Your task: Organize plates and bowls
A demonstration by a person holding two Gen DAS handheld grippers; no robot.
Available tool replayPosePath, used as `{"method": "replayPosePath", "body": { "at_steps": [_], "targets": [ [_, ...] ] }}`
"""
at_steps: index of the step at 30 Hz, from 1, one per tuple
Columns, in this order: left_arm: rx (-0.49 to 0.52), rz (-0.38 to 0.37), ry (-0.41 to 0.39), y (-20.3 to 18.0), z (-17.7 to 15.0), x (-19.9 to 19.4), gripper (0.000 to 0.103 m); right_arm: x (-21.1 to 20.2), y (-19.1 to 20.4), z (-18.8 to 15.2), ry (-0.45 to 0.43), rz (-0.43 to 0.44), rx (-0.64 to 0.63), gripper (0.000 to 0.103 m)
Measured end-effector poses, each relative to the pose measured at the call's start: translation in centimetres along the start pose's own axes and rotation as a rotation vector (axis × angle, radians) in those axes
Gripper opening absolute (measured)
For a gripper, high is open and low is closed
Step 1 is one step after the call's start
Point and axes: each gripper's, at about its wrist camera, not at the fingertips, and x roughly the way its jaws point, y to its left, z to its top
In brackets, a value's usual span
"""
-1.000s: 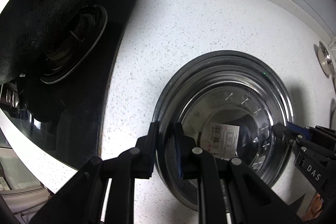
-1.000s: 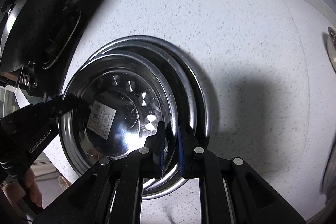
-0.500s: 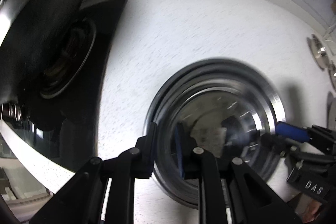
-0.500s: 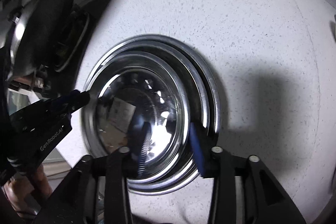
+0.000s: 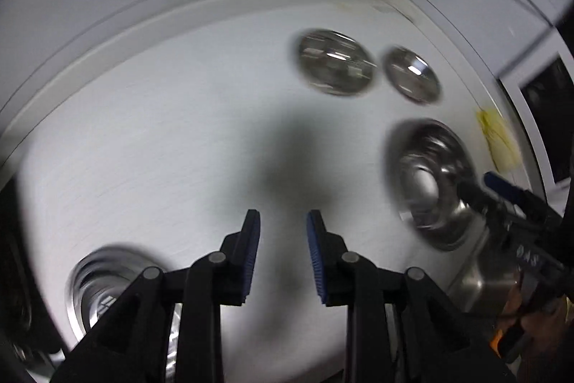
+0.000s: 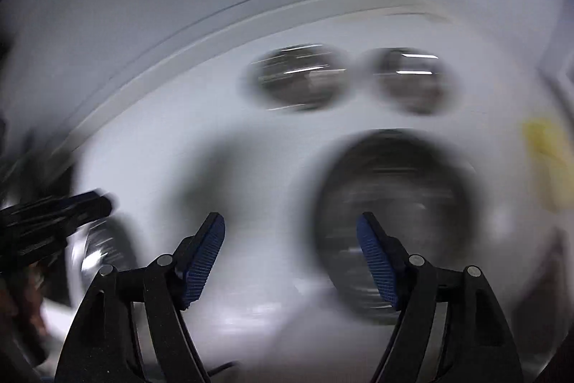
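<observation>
**Both grippers empty above white counter; steel dishes scattered**

Left gripper (image 5: 283, 239): jaws parted, nothing between the blue pads, over bare white counter (image 5: 161, 139). Right gripper (image 6: 290, 246): jaws spread wide, nothing held, seen also at the right edge of the left view. Stacked steel plates (image 5: 104, 279) low at left on the counter, partly hidden behind the left gripper. Steel bowl (image 5: 430, 189) at right, just beside the right gripper's tip. Two smaller steel dishes side by side near the back wall: one (image 5: 335, 67), the other (image 5: 412, 79). Yellow cloth (image 5: 498, 139) at far right. Heavy motion blur in both views, worst on the right.
</observation>
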Motion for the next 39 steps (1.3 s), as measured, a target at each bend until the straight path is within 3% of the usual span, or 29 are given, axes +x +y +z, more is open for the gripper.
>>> {"method": "replayPosePath", "body": {
  "at_steps": [2, 6, 14, 16, 18, 19, 20, 26, 31, 35, 39],
  "targets": [
    [0.033, -0.044, 0.042, -2.7, 1.5, 2.0, 0.026, 0.3, -5.0, 0.3, 0.016, -0.08, 0.08, 0.072],
    [0.059, -0.087, 0.104, -7.4, 3.0, 5.5, 0.026, 1.7, -11.3, -0.8, 0.06, -0.063, 0.238, 0.072],
    [0.063, -0.084, 0.208, -10.7, 4.1, 11.9, 0.026, 4.9, -14.2, -2.3, 0.123, 0.043, 0.348, 0.072],
    [0.056, -0.085, 0.222, -10.9, 4.2, 12.9, 0.025, 5.7, -13.9, -2.5, 0.132, 0.06, 0.36, 0.071],
    [0.053, -0.094, 0.244, -10.7, 4.0, 13.4, 0.021, 6.5, -13.5, -2.6, 0.141, 0.078, 0.367, 0.05],
    [0.051, -0.094, 0.252, -10.5, 4.0, 13.7, 0.012, 6.8, -13.4, -2.6, 0.148, 0.083, 0.369, 0.026],
    [0.049, -0.098, 0.257, -10.4, 4.0, 14.1, 0.009, 7.1, -13.3, -2.8, 0.159, 0.091, 0.375, 0.012],
    [0.044, -0.114, 0.259, -9.3, 3.2, 13.5, 0.009, 7.2, -12.1, -3.4, 0.179, 0.083, 0.372, 0.01],
    [0.035, -0.107, 0.209, -7.1, 2.0, 9.9, 0.009, 5.7, -9.3, -3.1, 0.172, 0.082, 0.323, 0.01],
    [-0.016, -0.071, 0.138, -2.8, 1.4, 5.7, 0.009, 4.2, -5.3, -1.8, 0.155, 0.123, 0.243, 0.01],
    [-0.122, -0.017, 0.082, 3.9, 0.6, 2.0, 0.009, 4.5, 1.7, 0.8, 0.147, 0.195, 0.11, 0.01]
  ]
}}
